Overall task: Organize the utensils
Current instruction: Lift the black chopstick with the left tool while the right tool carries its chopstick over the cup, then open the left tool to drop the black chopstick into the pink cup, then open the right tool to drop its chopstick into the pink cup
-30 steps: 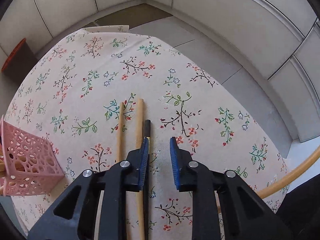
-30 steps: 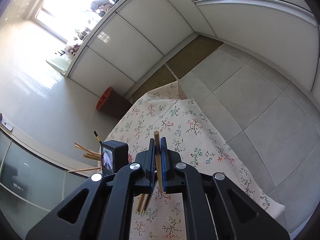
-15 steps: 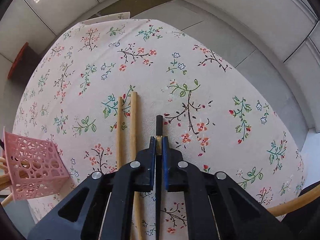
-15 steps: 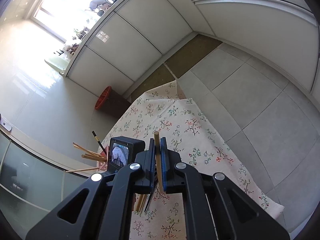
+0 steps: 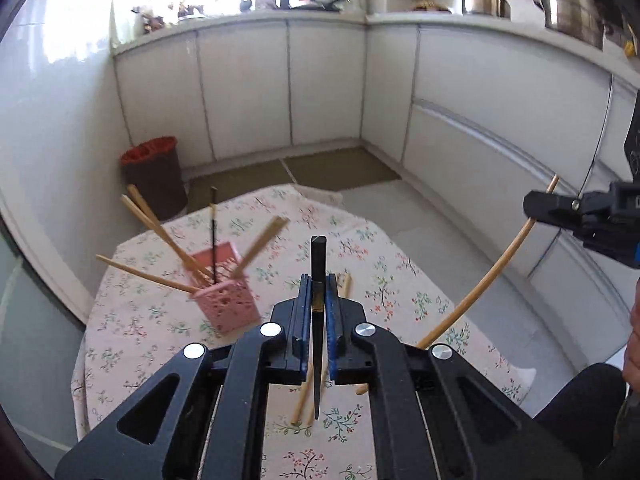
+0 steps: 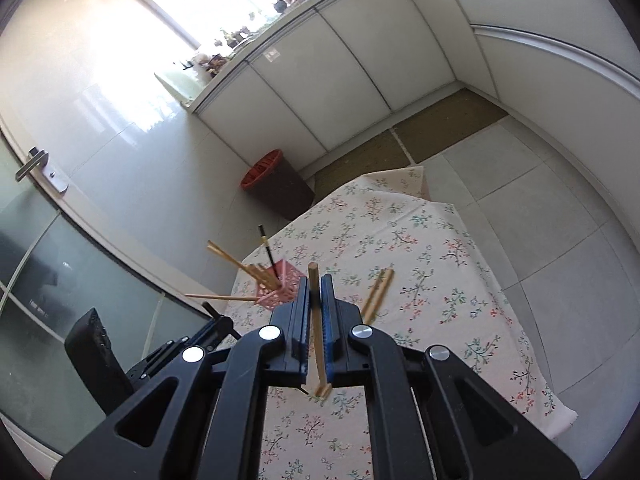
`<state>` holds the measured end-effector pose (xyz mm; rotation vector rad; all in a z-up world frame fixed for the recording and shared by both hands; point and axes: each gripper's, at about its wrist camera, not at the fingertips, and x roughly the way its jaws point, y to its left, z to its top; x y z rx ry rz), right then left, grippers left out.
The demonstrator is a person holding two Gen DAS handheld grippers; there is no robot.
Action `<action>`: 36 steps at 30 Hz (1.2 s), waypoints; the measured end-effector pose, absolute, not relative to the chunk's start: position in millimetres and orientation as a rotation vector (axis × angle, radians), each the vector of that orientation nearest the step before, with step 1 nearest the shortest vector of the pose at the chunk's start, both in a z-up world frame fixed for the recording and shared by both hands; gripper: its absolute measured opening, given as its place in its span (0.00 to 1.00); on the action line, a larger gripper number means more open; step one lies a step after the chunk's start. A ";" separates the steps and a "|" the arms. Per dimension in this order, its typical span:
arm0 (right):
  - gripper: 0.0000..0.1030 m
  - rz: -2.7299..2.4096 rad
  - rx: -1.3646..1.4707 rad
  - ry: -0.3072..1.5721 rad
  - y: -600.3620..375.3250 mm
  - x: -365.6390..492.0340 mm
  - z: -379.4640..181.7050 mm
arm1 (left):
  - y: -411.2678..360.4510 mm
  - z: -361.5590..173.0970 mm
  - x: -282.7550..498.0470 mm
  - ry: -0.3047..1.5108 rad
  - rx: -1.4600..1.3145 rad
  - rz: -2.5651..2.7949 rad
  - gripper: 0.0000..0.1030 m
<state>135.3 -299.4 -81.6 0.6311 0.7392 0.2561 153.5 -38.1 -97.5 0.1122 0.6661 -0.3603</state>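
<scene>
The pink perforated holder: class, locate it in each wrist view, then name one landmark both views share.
Left wrist view: pink perforated holder, left of centre on the floral tablecloth, chopsticks fanning from it.
Right wrist view: the holder, just left of the gripper tips.
Shared landmark: brown bin with red rim beyond the table.

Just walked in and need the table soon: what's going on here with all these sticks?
Someone is sorting chopsticks into a pink basket on the flowered table. The left hand-held gripper is shut on a black chopstick, held up above the table. The right hand-held gripper is shut on a wooden chopstick. The basket already holds several wooden chopsticks and one black one. Two loose wooden chopsticks still lie on the cloth.
</scene>
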 end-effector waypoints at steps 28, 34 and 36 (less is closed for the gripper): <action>0.05 0.339 0.341 0.446 -170.8 252.1 27.7 | 56.1 -51.9 252.0 0.422 -0.168 -0.113 0.05; 0.05 0.348 0.321 0.485 -151.5 279.9 -19.2 | 58.1 -83.7 258.9 0.467 -0.131 -0.131 0.07; 0.05 0.346 0.306 0.492 -146.4 283.6 -29.3 | 68.3 -74.6 252.6 0.445 -0.160 -0.133 0.12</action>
